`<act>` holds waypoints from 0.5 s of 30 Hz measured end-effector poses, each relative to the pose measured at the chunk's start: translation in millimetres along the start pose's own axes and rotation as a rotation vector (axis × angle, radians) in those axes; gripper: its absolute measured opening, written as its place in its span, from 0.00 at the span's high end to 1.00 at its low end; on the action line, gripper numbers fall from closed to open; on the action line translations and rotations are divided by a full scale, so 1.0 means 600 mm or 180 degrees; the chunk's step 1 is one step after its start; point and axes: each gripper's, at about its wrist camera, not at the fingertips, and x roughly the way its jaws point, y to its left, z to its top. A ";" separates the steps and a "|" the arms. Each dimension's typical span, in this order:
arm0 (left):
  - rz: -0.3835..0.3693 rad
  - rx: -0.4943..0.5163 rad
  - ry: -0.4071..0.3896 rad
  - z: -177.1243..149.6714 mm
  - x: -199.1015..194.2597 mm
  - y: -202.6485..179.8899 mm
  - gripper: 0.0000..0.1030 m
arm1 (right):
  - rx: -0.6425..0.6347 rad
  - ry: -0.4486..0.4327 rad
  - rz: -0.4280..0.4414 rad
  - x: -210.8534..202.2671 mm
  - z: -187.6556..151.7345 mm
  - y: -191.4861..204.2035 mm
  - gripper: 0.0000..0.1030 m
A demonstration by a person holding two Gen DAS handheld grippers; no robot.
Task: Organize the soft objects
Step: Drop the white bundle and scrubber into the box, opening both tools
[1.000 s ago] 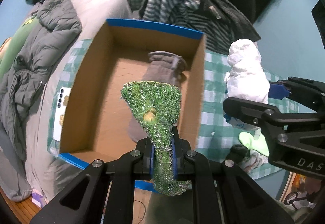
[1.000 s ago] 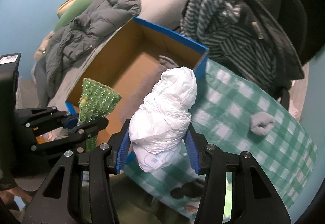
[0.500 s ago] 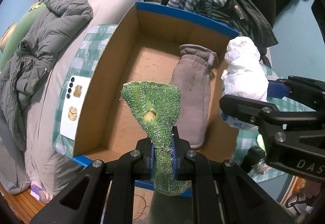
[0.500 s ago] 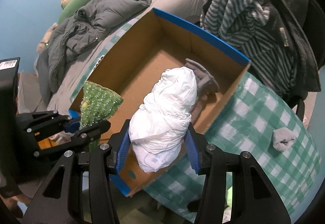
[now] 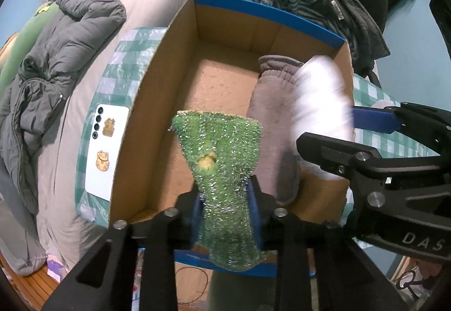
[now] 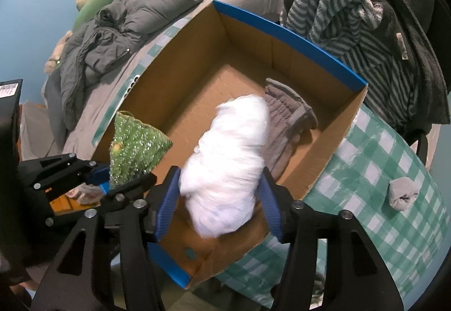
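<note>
The white bundle (image 6: 225, 164) is blurred between the right gripper (image 6: 220, 198)'s blue pads, which look spread wider than it, so it appears to be dropping free into the cardboard box (image 6: 284, 32); whether a pad touches it cannot be told. It sits over the box's near right part, against the gray mitten (image 6: 284, 125) that already lies along the right wall. The green sparkly cloth (image 5: 222, 159) is pinched in the left gripper (image 5: 225, 215), its jaws pressed onto the cloth's narrow middle, the fanned top standing above the box's near edge and the tail hanging below the pads. As a judgement, the sorting is midway: one item lies inside, the white one is going in, the green one waits for release. A gray balled sock (image 6: 403, 192) sits on the checked tablecloth (image 6: 366, 170) beyond the box's right wall, and a white phone (image 5: 104, 150) lies by the left wall.
</note>
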 end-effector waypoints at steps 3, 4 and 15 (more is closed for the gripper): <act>0.0038 0.0015 -0.0043 -0.001 -0.004 0.000 0.60 | 0.0034 -0.0039 -0.0038 -0.005 -0.001 -0.005 0.31; 0.0039 0.0013 -0.0046 -0.001 -0.005 0.000 0.59 | 0.0048 -0.0045 -0.0045 -0.007 -0.001 -0.006 0.31; 0.0211 0.0067 -0.0125 0.000 -0.027 -0.015 0.32 | 0.0249 -0.0127 -0.0101 -0.050 -0.022 -0.042 0.28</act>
